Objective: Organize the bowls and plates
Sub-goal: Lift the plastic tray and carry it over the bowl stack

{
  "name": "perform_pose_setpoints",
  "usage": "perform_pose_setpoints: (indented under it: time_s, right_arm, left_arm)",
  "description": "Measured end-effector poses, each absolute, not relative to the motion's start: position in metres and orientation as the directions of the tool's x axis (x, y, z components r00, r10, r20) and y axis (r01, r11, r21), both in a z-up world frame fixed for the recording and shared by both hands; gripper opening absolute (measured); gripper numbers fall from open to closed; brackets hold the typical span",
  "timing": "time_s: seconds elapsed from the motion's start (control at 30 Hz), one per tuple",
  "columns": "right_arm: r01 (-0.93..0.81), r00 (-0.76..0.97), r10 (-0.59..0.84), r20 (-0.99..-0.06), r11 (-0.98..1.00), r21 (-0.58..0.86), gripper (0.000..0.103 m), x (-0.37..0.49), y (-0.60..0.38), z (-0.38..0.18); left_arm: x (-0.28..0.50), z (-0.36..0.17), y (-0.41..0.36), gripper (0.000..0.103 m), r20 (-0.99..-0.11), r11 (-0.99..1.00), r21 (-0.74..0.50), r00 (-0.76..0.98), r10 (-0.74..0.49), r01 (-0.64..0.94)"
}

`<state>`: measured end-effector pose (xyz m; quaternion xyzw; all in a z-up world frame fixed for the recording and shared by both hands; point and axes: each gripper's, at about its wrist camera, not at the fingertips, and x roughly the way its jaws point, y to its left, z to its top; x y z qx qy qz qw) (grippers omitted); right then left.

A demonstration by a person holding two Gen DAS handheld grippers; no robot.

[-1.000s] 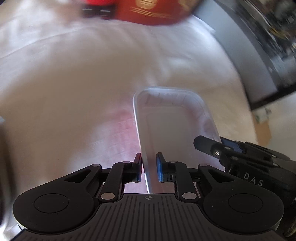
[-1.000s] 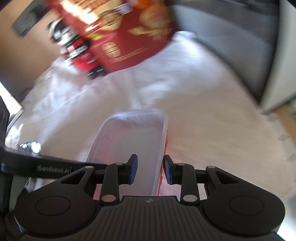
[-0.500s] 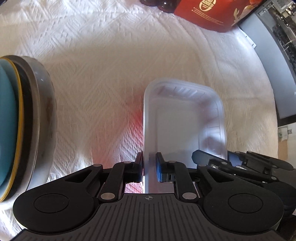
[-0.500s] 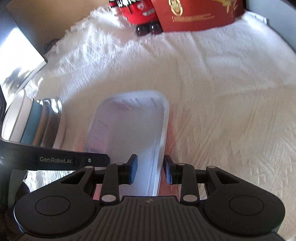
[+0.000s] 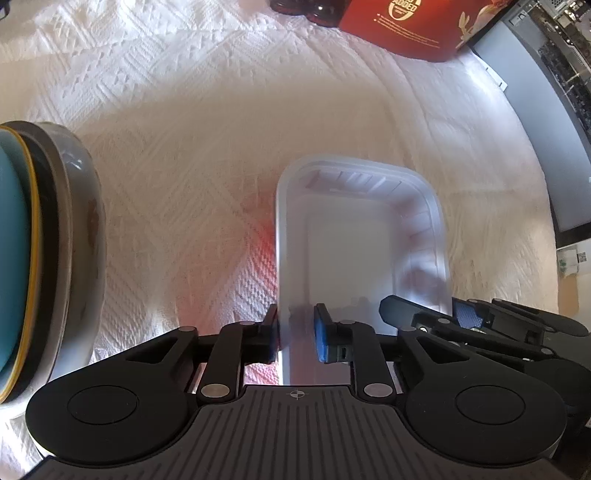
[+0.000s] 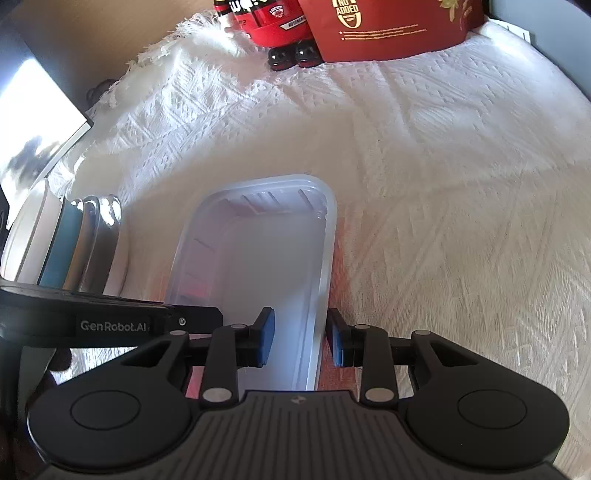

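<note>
A clear rectangular plastic tray lies on the white knitted cloth. My left gripper straddles the tray's left rim near the close end. Its jaws are opening: the outer pad still touches the rim and the inner blue pad stands off the wall. My right gripper is shut on the tray's right rim, and its fingers show at the tray's right corner in the left wrist view. A stack of plates and bowls, white, teal and grey, stands just left of the tray.
A dark red carton stands at the far edge of the cloth, with red cans beside it. A grey cabinet face runs along the right side. Open cloth lies beyond and to the right of the tray.
Both grippers swung across with the tray, then settled, and the stack came into view at the left. Since half a second ago the left jaws have widened around the rim; the right ones look the same.
</note>
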<state>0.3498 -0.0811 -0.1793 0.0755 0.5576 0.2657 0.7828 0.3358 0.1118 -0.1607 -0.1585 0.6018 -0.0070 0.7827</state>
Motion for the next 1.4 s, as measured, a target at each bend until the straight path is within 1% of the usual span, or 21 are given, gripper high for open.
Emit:
perform_pose_setpoints:
  time_s: [0.07,0.17,0.2,0.3,0.43,0.6,0.7,0.8,0.9,1.0,1.13,1.27,1.4]
  right_arm:
    - [-0.328,0.242,0.495,-0.835,0.851,0.409,0.031,0.349,-0.081,-0.179]
    - [-0.291,0.235,0.495,-0.836,0.857,0.426,0.031,0.350,-0.083,-0.178]
    - [-0.278,0.240,0.497,-0.834,0.858,0.431,0.031,0.351,-0.086,-0.174]
    - [-0.308,0.312,0.498,-0.809,0.859,0.409,0.031,0.351,-0.091,-0.149]
    - [-0.351,0.392,0.556,-0.733,0.827,0.439,0.031,0.354,-0.091,-0.096]
    - [-0.462,0.477,0.639,-0.604,0.767,0.446,0.031,0.343,-0.055,-0.026]
    - [-0.535,0.487,0.684,-0.544,0.725,0.433,0.033,0.332,-0.019,0.004]
    - [-0.609,0.464,0.724,-0.510,0.679,0.411,0.033,0.319,0.019,0.021]
    - [-0.674,0.414,0.750,-0.517,0.634,0.379,0.033,0.305,0.057,0.025]
    - [-0.716,0.345,0.755,-0.558,0.596,0.364,0.033,0.291,0.092,0.012]
    - [-0.711,0.287,0.721,-0.631,0.602,0.364,0.033,0.283,0.123,-0.016]
    - [-0.680,0.255,0.683,-0.684,0.630,0.375,0.033,0.286,0.136,-0.034]
    - [-0.659,0.249,0.666,-0.704,0.649,0.380,0.033,0.288,0.139,-0.042]
  left_arm:
    - [0.336,-0.160,0.107,0.028,-0.941,0.956,-0.247,0.273,-0.198,-0.159]
    - [0.335,-0.156,0.104,0.026,-0.939,0.958,-0.248,0.279,-0.201,-0.146]
    - [0.333,-0.149,0.105,0.024,-0.928,0.953,-0.270,0.301,-0.219,-0.138]
    - [0.326,-0.115,0.112,0.023,-0.877,0.945,-0.315,0.409,-0.252,-0.092]
    - [0.312,-0.057,0.134,0.023,-0.801,0.944,-0.321,0.554,-0.228,-0.075]
    - [0.289,0.013,0.183,0.024,-0.710,0.948,-0.294,0.691,-0.134,-0.119]
    - [0.266,0.035,0.220,0.024,-0.686,0.932,-0.314,0.723,-0.089,-0.182]
    - [0.239,0.041,0.257,0.024,-0.669,0.906,-0.348,0.741,-0.060,-0.241]
    - [0.214,0.029,0.289,0.024,-0.677,0.882,-0.372,0.735,-0.044,-0.289]
    - [0.202,0.009,0.318,0.024,-0.721,0.850,-0.382,0.693,-0.029,-0.362]
    - [0.198,-0.024,0.333,0.024,-0.769,0.818,-0.394,0.638,-0.043,-0.419]
    - [0.200,-0.044,0.343,0.021,-0.789,0.792,-0.434,0.605,-0.105,-0.429]
    - [0.199,-0.049,0.348,0.021,-0.791,0.784,-0.450,0.598,-0.128,-0.427]
